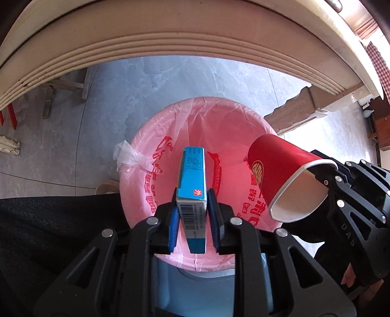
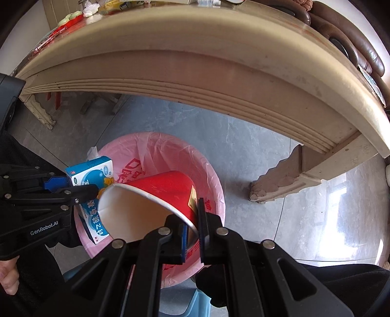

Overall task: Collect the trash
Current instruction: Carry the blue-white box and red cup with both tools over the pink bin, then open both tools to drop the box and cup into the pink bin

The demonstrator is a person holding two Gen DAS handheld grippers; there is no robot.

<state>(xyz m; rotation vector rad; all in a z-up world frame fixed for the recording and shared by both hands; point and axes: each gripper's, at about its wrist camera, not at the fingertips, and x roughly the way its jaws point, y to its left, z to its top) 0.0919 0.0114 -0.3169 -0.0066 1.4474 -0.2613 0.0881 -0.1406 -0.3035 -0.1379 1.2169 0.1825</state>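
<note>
A bin lined with a pink printed bag (image 1: 226, 122) stands on the floor below both grippers, its mouth open; the bag's rim (image 2: 175, 146) also shows in the right wrist view. My left gripper (image 1: 192, 214) is shut on a blue and white carton (image 1: 192, 180), held on edge over the bin's middle. The same carton (image 2: 93, 170) appears at the left of the right wrist view. My right gripper (image 2: 192, 234) is shut on the wall of a red paper cup (image 2: 156, 195), tilted with its mouth toward me. That cup (image 1: 280, 175) hangs over the bin's right side.
A cream table edge (image 1: 170, 41) arches over the bin, with its carved leg (image 1: 299, 107) to the right. Grey tiled floor (image 1: 85, 136) surrounds the bin. A black sleeve (image 1: 48, 231) lies at lower left. Items sit on the tabletop (image 2: 73, 17) at far left.
</note>
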